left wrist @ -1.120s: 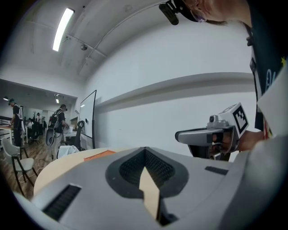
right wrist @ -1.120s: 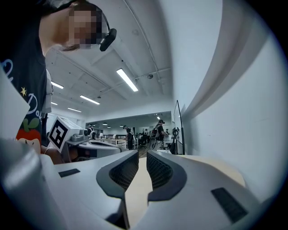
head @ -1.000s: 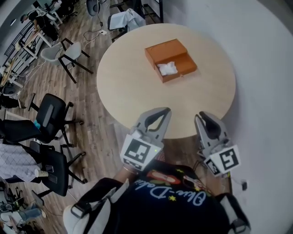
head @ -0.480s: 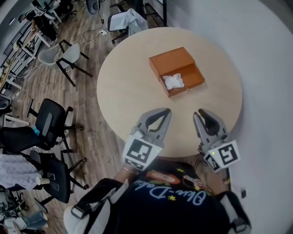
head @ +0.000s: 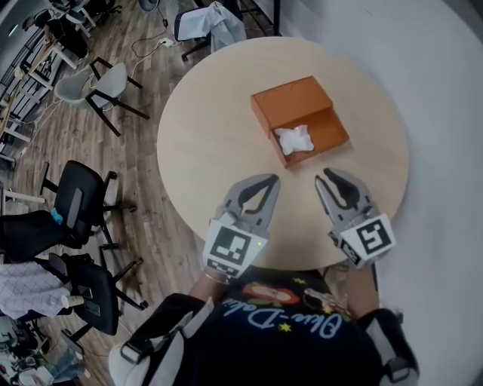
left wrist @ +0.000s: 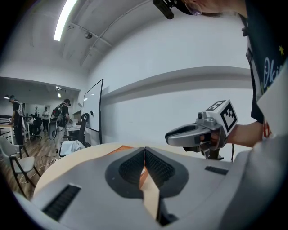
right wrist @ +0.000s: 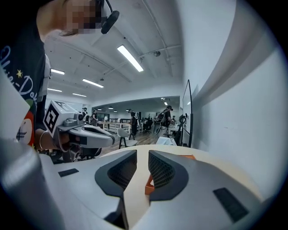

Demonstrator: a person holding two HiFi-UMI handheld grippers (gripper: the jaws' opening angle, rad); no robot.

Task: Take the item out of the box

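An orange box [head: 296, 101] lies on the round wooden table [head: 211, 143], far right of its middle. Its drawer part stands open toward me, and a crumpled white item [head: 294, 139] lies in it. My left gripper [head: 273, 179] hovers over the near part of the table, shut and empty, short of the box. My right gripper [head: 323, 178] is level with it, just near of the box's open end, with a narrow gap between its jaws and nothing in them. An orange corner of the box [right wrist: 150, 184] shows between the right gripper's [right wrist: 138, 155] jaws.
Black office chairs [head: 75, 200] stand on the wood floor at the left. A grey chair [head: 106, 83] and a chair draped with cloth [head: 211, 19] stand beyond the table. A pale wall runs along the right. People stand far off in the room.
Both grippers have come forward from the table's near edge to over the tabletop, closer to the box. The box and the white item have not moved on the table.
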